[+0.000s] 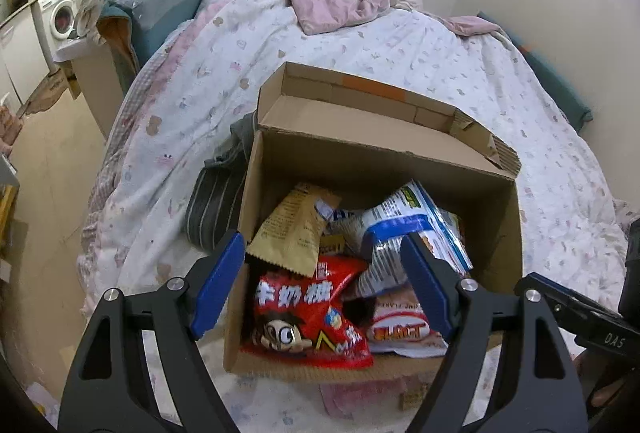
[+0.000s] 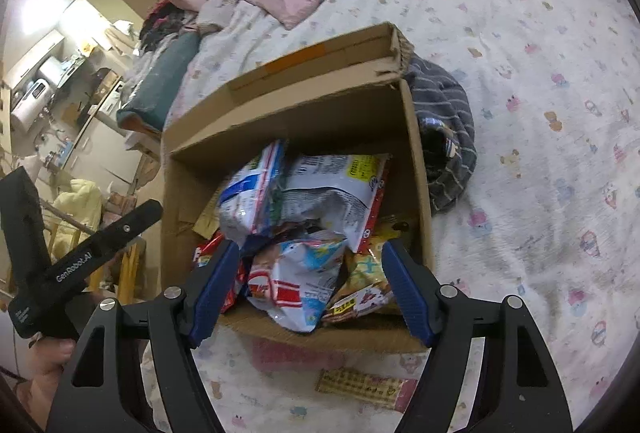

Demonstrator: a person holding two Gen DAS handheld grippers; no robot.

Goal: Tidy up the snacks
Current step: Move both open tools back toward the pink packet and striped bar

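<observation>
Left gripper: my jaws apart, empty
Right gripper: jaws apart, gripping nothing
Cardboard box: snack packets heaped — lower ones buried; floor hidden
Red packet: top covered by tan packet

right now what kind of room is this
Most likely a small lived-in bedroom or studio flat: the brown cardboard snack box sits on a bed with a white patterned quilt, and a white front-loading washing machine stands beyond.
</observation>
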